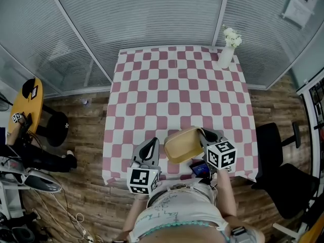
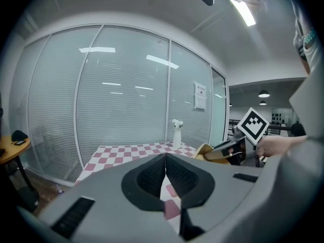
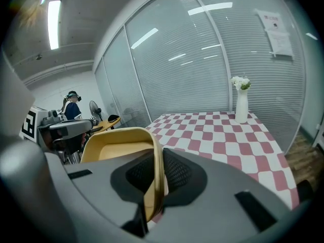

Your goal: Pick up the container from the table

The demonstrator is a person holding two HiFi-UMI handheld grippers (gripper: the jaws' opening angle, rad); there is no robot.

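Observation:
A shallow tan container (image 1: 183, 145) hangs tilted above the near edge of the checked table (image 1: 177, 90). My right gripper (image 1: 205, 135) is shut on its right rim; in the right gripper view the rim of the container (image 3: 121, 143) stands pinched between the dark pads of the right gripper (image 3: 153, 178). My left gripper (image 1: 148, 151) is to the left of the container, apart from it, shut with nothing between its pads. The left gripper view shows the left gripper (image 2: 164, 178) with jaws together, and the container (image 2: 212, 153) off to the right.
A white vase with flowers (image 1: 228, 49) stands at the table's far right corner. Glass walls with blinds (image 1: 152, 14) close off the far side. A black chair (image 1: 281, 156) is to the right, a round yellow table (image 1: 25, 105) and a stool to the left.

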